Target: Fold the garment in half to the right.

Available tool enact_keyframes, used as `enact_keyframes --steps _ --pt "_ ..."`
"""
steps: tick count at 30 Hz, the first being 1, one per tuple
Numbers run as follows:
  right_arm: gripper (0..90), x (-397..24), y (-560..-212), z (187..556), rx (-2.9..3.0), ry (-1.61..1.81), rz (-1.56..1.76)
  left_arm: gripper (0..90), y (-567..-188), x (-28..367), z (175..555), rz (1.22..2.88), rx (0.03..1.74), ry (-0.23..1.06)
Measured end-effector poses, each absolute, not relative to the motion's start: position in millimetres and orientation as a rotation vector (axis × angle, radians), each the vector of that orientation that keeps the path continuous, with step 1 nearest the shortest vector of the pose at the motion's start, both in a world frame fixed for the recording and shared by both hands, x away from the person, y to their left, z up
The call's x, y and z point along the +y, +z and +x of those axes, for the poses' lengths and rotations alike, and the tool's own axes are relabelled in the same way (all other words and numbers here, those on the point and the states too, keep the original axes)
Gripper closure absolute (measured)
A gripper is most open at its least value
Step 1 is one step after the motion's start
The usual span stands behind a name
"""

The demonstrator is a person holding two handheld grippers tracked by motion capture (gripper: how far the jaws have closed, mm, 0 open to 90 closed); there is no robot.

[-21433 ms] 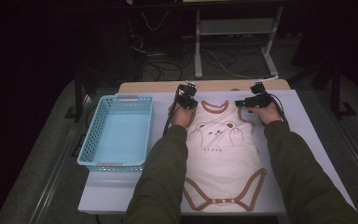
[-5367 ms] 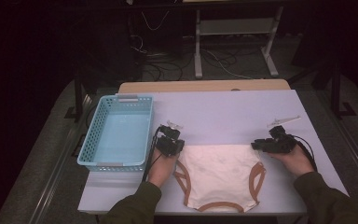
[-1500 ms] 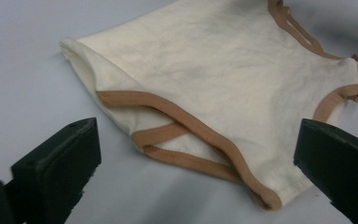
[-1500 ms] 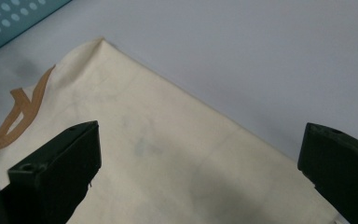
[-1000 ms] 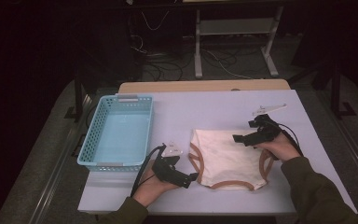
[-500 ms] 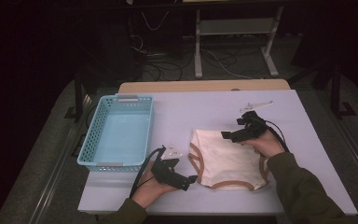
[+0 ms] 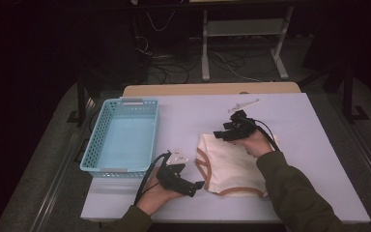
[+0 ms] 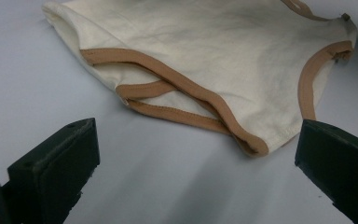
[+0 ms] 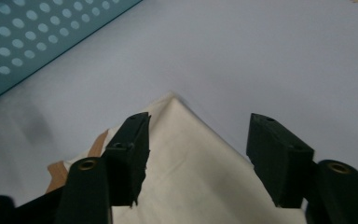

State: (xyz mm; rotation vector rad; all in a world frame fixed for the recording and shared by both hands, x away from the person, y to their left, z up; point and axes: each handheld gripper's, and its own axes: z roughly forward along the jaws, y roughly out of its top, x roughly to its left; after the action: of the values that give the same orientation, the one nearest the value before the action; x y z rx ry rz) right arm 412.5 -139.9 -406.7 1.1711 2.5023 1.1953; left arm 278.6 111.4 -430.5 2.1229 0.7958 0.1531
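Observation:
A cream baby garment (image 7: 232,164) with brown trim lies folded on the table, right of centre. My left gripper (image 7: 198,186) rests on the table at the garment's near left corner, its jaws wide open. In the left gripper view the brown-edged fold (image 8: 205,51) lies just ahead of the gripper (image 8: 198,135), untouched. My right gripper (image 7: 219,134) hovers over the far left corner of the garment. Its jaws have just been closing and stand half apart. In the right gripper view that corner (image 9: 191,163) lies between and under the gripper (image 9: 199,122), with gaps to both pads.
A light blue plastic basket (image 7: 125,103) stands at the left of the table, also showing as a perforated wall (image 9: 23,42). A thin white strip (image 7: 244,104) lies at the far middle, and a small white tag (image 7: 178,155) near my left hand. The pale table (image 7: 314,140) is bare at right.
My right gripper has moved left along the garment's far edge to its far left corner, and its jaws have narrowed. The left gripper and the garment have stayed put.

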Motion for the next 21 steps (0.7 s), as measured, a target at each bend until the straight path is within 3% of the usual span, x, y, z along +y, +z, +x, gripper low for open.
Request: enact_keyframes --steps 9,21 --pt "55.7 -109.9 -410.2 427.3 2.564 1.166 1.135 0.0 -430.2 112.4 278.9 2.13 0.789 0.153" --pt "67.1 -86.8 -423.2 449.1 2.621 1.107 1.162 0.0 -431.2 113.1 279.5 2.136 0.789 0.14"
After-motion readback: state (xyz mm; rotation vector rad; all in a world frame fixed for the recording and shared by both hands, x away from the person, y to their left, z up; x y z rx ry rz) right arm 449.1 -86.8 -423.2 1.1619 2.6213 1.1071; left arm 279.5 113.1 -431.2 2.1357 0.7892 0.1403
